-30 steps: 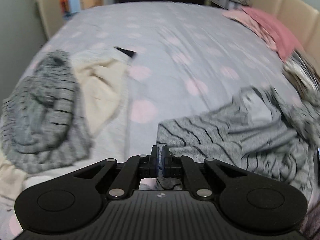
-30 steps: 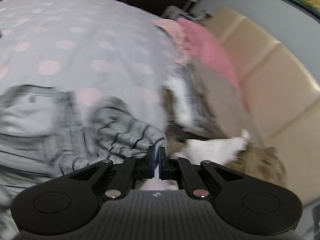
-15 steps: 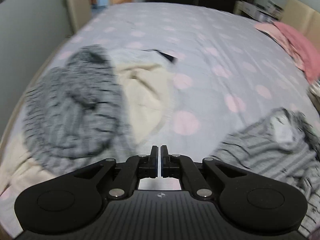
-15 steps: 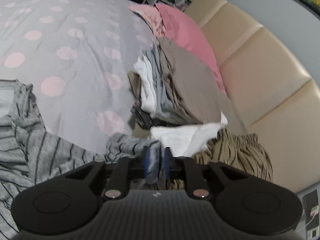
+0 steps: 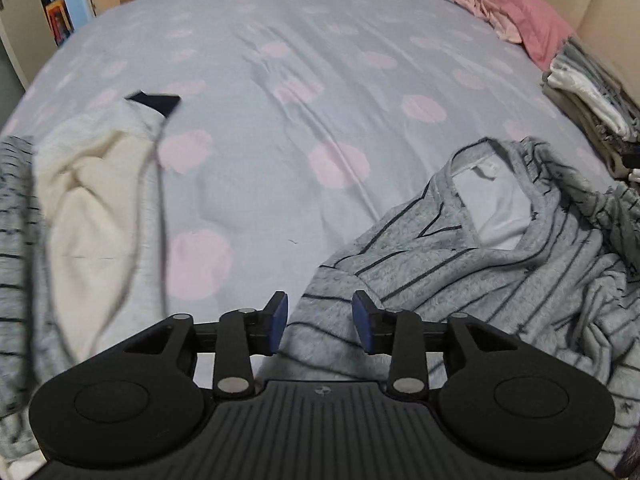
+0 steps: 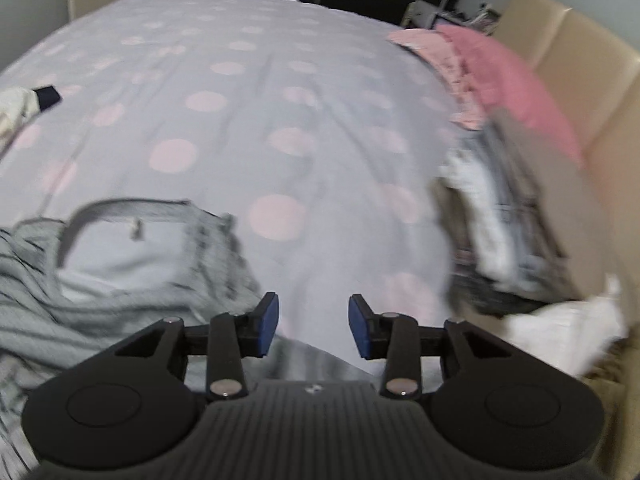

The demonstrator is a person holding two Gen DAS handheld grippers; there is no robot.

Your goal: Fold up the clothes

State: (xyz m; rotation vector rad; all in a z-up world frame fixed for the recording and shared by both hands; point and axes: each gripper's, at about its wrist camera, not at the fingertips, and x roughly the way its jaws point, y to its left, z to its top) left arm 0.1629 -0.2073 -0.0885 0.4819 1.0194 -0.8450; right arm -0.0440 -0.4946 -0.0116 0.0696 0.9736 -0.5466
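Both hand-held grippers, left (image 5: 319,322) and right (image 6: 313,326), released | striped pyjama top (image 5: 500,264) rumpled on bed (image 5: 320,60) | risk: pinching bedsheet with fabric.

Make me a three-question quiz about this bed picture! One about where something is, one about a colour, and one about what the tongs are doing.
1. Where does the stack of folded clothes sit?
A. by the headboard, at the right edge of the bed
B. in the middle of the bed
C. on the floor

2. What colour are the dots on the bedsheet?
A. green
B. pink
C. black

3. How are the left tongs and right tongs set?
A. both shut
B. one open, one shut
C. both open

Answers:
1. A, the stack lies beside the beige headboard, next to the pink pillow.
2. B, pale pink spots cover the grey sheet.
3. C, each pair of blue pads stands apart with nothing pinched; the grey striped top lies loose on the bed.
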